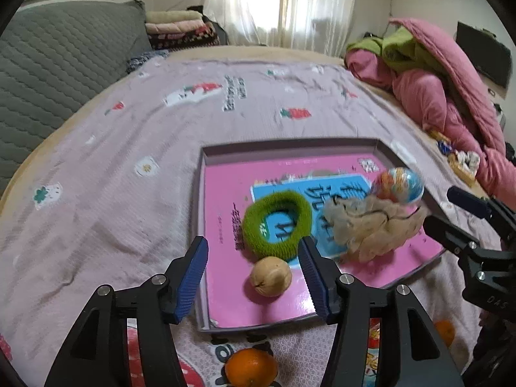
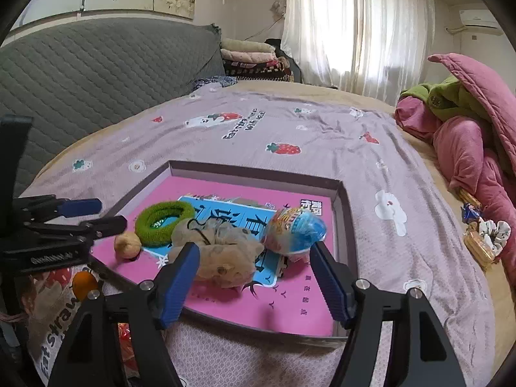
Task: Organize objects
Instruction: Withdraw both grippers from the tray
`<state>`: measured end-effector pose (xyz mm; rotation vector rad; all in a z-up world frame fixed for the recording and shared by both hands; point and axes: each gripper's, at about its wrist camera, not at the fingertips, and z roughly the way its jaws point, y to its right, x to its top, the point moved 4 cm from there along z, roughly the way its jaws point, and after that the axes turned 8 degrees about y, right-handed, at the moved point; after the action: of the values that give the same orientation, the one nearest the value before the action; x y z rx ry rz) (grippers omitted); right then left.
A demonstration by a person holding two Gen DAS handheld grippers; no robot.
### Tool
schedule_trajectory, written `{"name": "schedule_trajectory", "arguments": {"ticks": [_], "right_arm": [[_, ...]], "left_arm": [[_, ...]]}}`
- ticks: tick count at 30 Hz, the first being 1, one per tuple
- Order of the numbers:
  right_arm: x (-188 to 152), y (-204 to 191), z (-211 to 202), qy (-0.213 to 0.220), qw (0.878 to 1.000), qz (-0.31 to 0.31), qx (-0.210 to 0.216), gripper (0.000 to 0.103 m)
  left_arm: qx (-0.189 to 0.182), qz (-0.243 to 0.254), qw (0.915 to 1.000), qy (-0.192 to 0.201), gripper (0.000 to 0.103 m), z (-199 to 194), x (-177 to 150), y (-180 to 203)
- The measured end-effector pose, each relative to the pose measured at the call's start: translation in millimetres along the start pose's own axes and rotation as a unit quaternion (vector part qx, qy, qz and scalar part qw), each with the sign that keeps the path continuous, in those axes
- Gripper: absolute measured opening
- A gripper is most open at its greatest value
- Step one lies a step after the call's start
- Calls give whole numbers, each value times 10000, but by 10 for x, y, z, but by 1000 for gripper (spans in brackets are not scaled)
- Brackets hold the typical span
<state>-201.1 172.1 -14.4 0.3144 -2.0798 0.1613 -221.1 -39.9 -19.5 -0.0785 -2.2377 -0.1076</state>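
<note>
On the bed, both the left hand-held gripper (image 1: pixel 254 277) and the right hand-held gripper (image 2: pixel 254 277) hang open and empty near the pink tray (image 2: pixel 225 309), which holds a green hair tie (image 2: pixel 163 222), a walnut (image 1: pixel 271 275), a beige scrunchie (image 2: pixel 222 254) and a wrapped toy egg (image 2: pixel 295 230).

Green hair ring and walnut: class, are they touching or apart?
Cannot tell. In the right wrist view the green ring and walnut look barely apart; in the left wrist view they overlap.
</note>
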Motion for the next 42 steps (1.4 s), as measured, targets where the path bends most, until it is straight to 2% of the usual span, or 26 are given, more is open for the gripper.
{"name": "schedule_trajectory", "arguments": {"ticks": [3,5,13,16,33,42], "right_arm": [[68,3,-89,126,9999,-13,-21,73],[107,-2,-148,191,9998,2,-20,77],[110,23,-478,352,9993,47,-103,82],[60,39,-610,348,9993,79,-112,83],[-291,23,-1285,290,9993,133,-176,83],[-447,37,-1476,171,9995,67,-260,83]], "left_arm": [[15,-62,9999,130,63,-136,57,-1],[42,-37,9997,238,70,-237,81,35],[114,145,9984,541,73,-615,5,256],[16,113,9987,499,74,-726,-85,295],[10,297,9988,396,74,-1309,-568,511],[-64,320,9991,260,74,-1615,-819,603]]}}
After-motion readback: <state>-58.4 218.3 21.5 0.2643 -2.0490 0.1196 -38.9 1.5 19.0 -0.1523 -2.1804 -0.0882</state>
